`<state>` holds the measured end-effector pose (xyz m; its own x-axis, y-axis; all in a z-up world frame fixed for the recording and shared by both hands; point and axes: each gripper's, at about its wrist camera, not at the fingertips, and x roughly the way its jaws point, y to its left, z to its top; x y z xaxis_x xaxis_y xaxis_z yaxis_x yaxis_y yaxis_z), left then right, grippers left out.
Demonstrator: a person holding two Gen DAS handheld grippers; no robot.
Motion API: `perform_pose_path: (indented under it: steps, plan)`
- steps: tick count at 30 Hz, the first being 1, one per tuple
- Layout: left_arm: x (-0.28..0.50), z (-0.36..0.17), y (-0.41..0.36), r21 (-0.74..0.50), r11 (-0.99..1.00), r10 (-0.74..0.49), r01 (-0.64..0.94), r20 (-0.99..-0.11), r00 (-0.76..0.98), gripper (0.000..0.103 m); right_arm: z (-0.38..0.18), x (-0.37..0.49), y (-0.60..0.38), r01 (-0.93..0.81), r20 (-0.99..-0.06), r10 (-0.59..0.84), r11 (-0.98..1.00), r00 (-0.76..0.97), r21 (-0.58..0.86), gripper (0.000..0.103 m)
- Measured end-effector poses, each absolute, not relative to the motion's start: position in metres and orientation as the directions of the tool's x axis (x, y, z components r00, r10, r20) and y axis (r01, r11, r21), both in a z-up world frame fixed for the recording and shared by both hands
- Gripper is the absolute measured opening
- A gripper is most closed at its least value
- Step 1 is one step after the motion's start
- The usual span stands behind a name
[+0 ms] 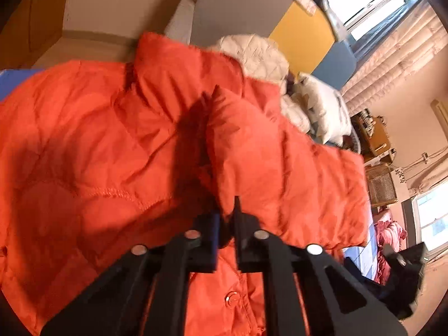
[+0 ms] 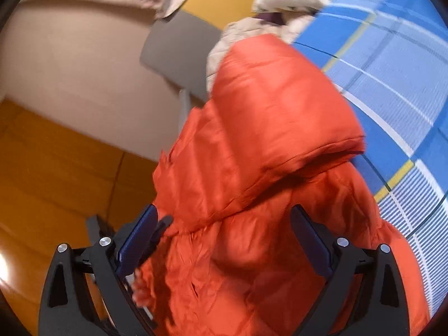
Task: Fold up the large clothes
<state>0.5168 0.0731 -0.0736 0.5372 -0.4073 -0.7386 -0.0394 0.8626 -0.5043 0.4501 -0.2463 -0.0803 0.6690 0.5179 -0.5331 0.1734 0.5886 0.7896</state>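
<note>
A puffy orange jacket lies spread over the bed and fills most of the left wrist view. My left gripper is shut on a raised fold of it, and the pinched fabric stands up between the two fingers. In the right wrist view the same orange jacket lies with one part folded over the body. My right gripper stands wide open over the jacket. Its blue pads sit on either side of the crumpled fabric without pressing on it.
The bed has a blue plaid sheet. White quilted garments and a white pillow are piled beyond the jacket. A wicker basket, a pink cloth and curtained windows line the room's far side.
</note>
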Motion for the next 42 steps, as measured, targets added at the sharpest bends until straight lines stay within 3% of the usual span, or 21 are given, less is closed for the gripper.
perform_pose_path:
  steps: [7,13,18,27,31,34,39,40,42]
  plan:
    - [0.484,-0.038,0.115,-0.496,0.868,-0.371,-0.036,-0.693,0.618,0.004,-0.084,0.46,-0.246,0.206,-0.513,0.484,0.554,0.709,0.807,0.095]
    - [0.473,-0.067,0.157,-0.392,0.895,-0.214,-0.212,-0.794,0.569,0.004,-0.094,0.471,-0.254,0.28,-0.588,0.416,0.597,0.693,0.752,0.095]
    - [0.468,-0.083,0.167,-0.348,0.904,-0.168,-0.248,-0.823,0.542,0.004,-0.097,0.468,-0.259,0.291,-0.622,0.408,0.626,0.668,0.723,0.091]
    - [0.454,-0.078,0.169,-0.33,0.911,-0.144,-0.247,-0.817,0.558,0.007,-0.055,0.438,-0.215,0.131,-0.68,0.375,0.812,0.631,0.569,0.091]
    - [0.45,-0.079,0.158,-0.252,0.94,-0.085,-0.229,-0.824,0.56,0.009,-0.043,0.448,-0.186,0.054,-0.699,0.34,0.878,0.629,0.475,0.091]
    - [0.453,-0.084,0.157,-0.225,0.943,-0.057,-0.243,-0.834,0.549,0.017,-0.064,0.47,-0.171,0.081,-0.776,0.299,0.909,0.556,0.408,0.091]
    - [0.447,-0.086,0.152,-0.172,0.961,-0.021,-0.214,-0.824,0.567,0.027,-0.091,0.478,-0.165,0.075,-0.827,0.269,0.934,0.493,0.348,0.091]
    - [0.445,-0.084,0.152,-0.176,0.96,-0.021,-0.216,-0.819,0.573,0.032,-0.089,0.473,-0.166,0.068,-0.823,0.275,0.933,0.496,0.353,0.091]
    - [0.434,-0.079,0.156,-0.195,0.954,-0.024,-0.228,-0.806,0.591,0.062,-0.083,0.463,-0.171,0.061,-0.804,0.306,0.919,0.509,0.389,0.091]
